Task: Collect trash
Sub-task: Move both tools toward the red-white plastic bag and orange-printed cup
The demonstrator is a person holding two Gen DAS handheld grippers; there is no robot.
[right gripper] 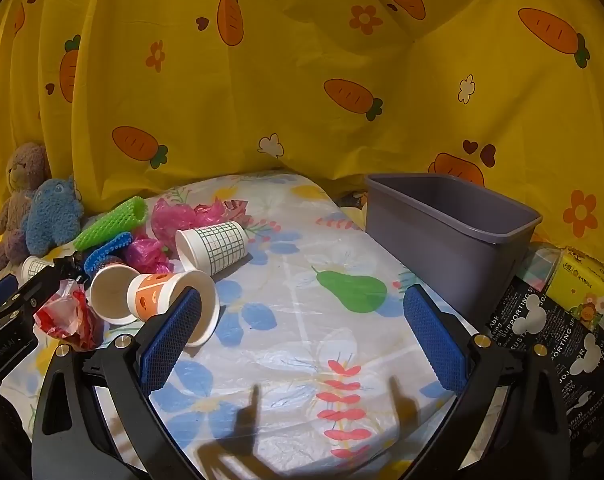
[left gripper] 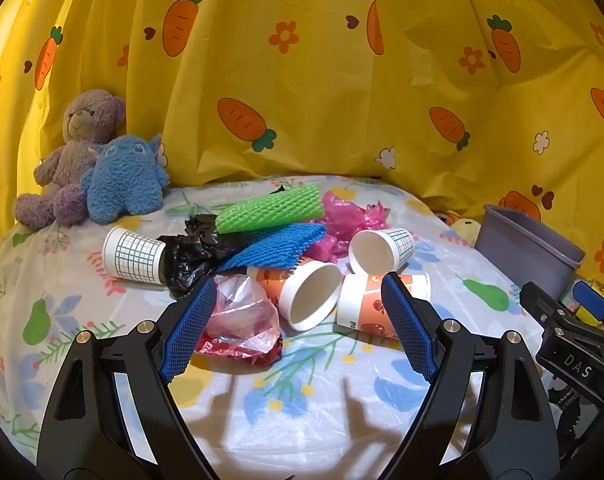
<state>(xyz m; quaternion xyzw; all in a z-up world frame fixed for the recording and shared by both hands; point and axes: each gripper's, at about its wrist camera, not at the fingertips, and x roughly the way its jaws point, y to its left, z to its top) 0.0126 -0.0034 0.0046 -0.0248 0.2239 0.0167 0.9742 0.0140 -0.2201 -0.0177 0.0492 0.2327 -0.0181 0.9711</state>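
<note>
A trash pile lies mid-table: two grid-print paper cups (left gripper: 134,256) (left gripper: 382,250), two orange cups (left gripper: 302,296) (left gripper: 366,308), a black bag (left gripper: 194,252), green foam net (left gripper: 270,208), blue foam net (left gripper: 274,246), pink bag (left gripper: 346,216) and a red-and-clear bag (left gripper: 242,320). My left gripper (left gripper: 298,284) is open just short of the orange cups, its pads touching nothing. My right gripper (right gripper: 304,294) is open over bare tablecloth, with an orange cup (right gripper: 170,300) by its left finger. A grey-purple bin (right gripper: 442,232) stands at the right.
Two plush toys (left gripper: 90,168) sit at the back left against a yellow carrot-print curtain (left gripper: 302,80). Right of the bin lie a yellow tissue pack (right gripper: 582,288) and a black printed cloth (right gripper: 542,332). The right gripper (left gripper: 562,300) shows at the left view's right edge.
</note>
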